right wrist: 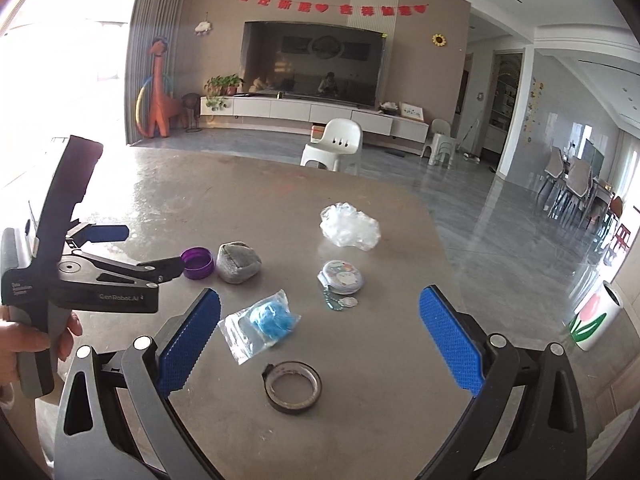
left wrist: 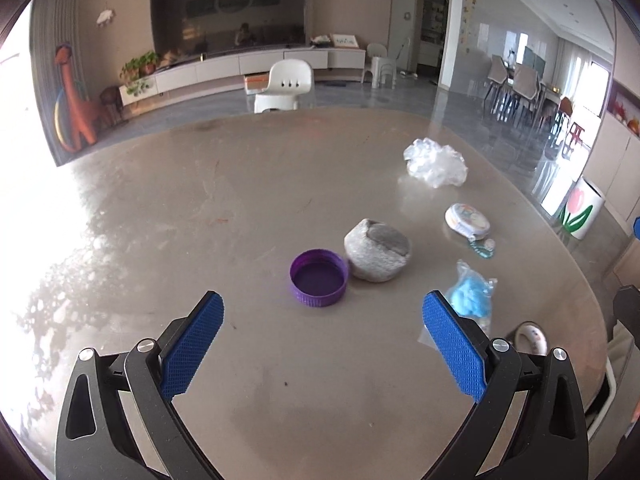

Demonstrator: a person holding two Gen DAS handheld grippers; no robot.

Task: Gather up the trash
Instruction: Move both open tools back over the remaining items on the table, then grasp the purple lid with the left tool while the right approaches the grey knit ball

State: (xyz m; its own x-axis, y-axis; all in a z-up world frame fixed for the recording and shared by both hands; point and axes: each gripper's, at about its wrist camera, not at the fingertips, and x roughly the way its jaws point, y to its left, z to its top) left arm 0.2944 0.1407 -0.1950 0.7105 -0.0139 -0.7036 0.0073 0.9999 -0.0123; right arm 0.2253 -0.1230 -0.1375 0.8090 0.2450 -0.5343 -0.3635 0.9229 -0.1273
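On the brown table (left wrist: pixel 260 184) a purple cap (left wrist: pixel 319 277) lies open side up, touching a grey stone-like lump (left wrist: pixel 377 255). Right of them lie a clear bag holding something blue (left wrist: pixel 472 296), a round tin with a bead chain (left wrist: pixel 467 221) and a crumpled clear plastic wad (left wrist: pixel 435 162). My left gripper (left wrist: pixel 322 310) is open just short of the cap, nothing between its fingers. My right gripper (right wrist: pixel 320 306) is open above the blue bag (right wrist: pixel 264 326), the tin (right wrist: pixel 341 277) and a tape roll (right wrist: pixel 293 387). The left gripper (right wrist: pixel 140 246) shows at the left there, beside the cap (right wrist: pixel 197 263).
A white bin with a tulip print (right wrist: pixel 596 316) stands on the floor right of the table. A white chair (right wrist: pixel 334 148) sits past the far edge. A hand (right wrist: pixel 24 340) holds the left tool. The plastic wad (right wrist: pixel 350 226) lies far right; the table's left side is bare.
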